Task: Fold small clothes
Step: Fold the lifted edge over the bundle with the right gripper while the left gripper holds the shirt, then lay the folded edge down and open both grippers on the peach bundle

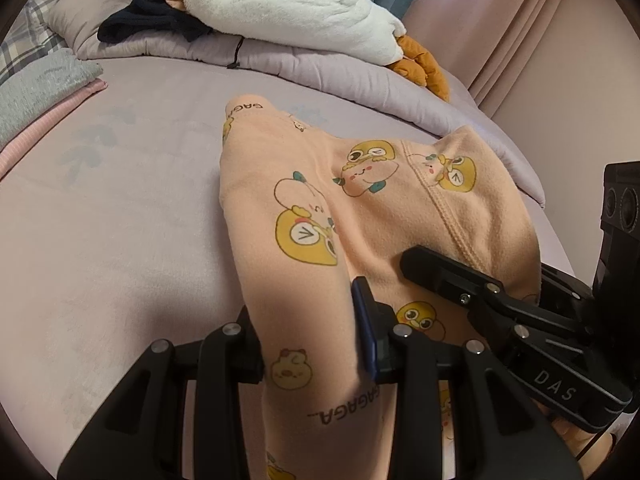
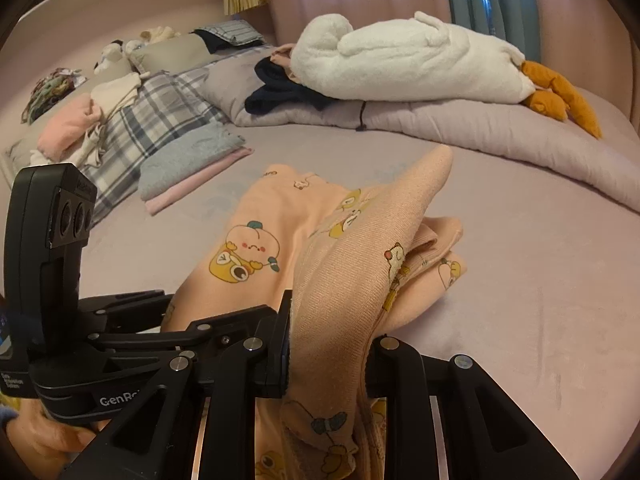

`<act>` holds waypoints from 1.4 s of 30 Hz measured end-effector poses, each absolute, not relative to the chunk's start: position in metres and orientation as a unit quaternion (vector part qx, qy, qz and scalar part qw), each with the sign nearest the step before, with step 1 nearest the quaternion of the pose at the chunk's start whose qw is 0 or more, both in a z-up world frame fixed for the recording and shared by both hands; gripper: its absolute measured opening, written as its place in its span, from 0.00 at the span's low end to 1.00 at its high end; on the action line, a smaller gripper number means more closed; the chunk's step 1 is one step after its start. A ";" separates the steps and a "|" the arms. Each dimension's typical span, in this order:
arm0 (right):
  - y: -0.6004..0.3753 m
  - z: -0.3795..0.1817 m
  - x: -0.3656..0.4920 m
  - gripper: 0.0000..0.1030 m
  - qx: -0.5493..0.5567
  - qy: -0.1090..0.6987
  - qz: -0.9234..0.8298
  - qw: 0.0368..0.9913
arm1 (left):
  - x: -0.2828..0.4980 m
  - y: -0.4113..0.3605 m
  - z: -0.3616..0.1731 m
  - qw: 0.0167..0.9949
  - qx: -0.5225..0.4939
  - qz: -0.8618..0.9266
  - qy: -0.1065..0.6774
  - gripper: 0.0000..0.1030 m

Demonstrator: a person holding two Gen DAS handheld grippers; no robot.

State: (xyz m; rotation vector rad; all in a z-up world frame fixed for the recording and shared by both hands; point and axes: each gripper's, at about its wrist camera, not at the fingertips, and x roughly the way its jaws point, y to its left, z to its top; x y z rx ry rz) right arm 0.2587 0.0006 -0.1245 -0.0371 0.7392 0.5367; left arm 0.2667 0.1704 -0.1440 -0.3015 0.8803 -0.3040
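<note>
A small peach garment (image 1: 320, 208) printed with yellow cartoon ducks lies partly on the lilac bed sheet (image 1: 120, 220). My left gripper (image 1: 312, 344) is shut on a fold of it and lifts that edge. My right gripper (image 2: 328, 360) is shut on another fold of the same garment (image 2: 344, 280), which drapes up over the jaws. The right gripper also shows at the right of the left wrist view (image 1: 500, 304). The left gripper shows at the left of the right wrist view (image 2: 120, 340). The garment's far part rests on the bed.
A rolled lilac duvet (image 2: 460, 120) lies across the back with a white plush goose (image 2: 400, 60) and dark clothes (image 2: 280, 92) on it. Folded grey and pink clothes (image 2: 188, 172) sit at the left by a plaid pillow (image 2: 152, 120). Pink curtains (image 1: 520, 40) hang at the right.
</note>
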 end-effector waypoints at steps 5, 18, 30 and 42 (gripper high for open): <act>0.001 -0.133 0.268 0.24 -0.010 0.366 0.258 0.894 | 0.275 0.172 -0.150 0.881 -0.143 -0.142 0.429 0.34; -0.001 -0.143 0.280 0.24 0.000 0.384 0.253 0.888 | 0.288 0.167 -0.162 0.874 -0.140 -0.137 0.445 0.34; -0.006 -0.154 0.292 0.24 0.025 0.410 0.248 0.877 | 0.290 0.167 -0.170 0.869 -0.143 -0.132 0.455 0.35; -0.019 -0.165 0.296 0.24 0.059 0.432 0.240 0.867 | 0.292 0.166 -0.172 0.867 -0.141 -0.128 0.460 0.37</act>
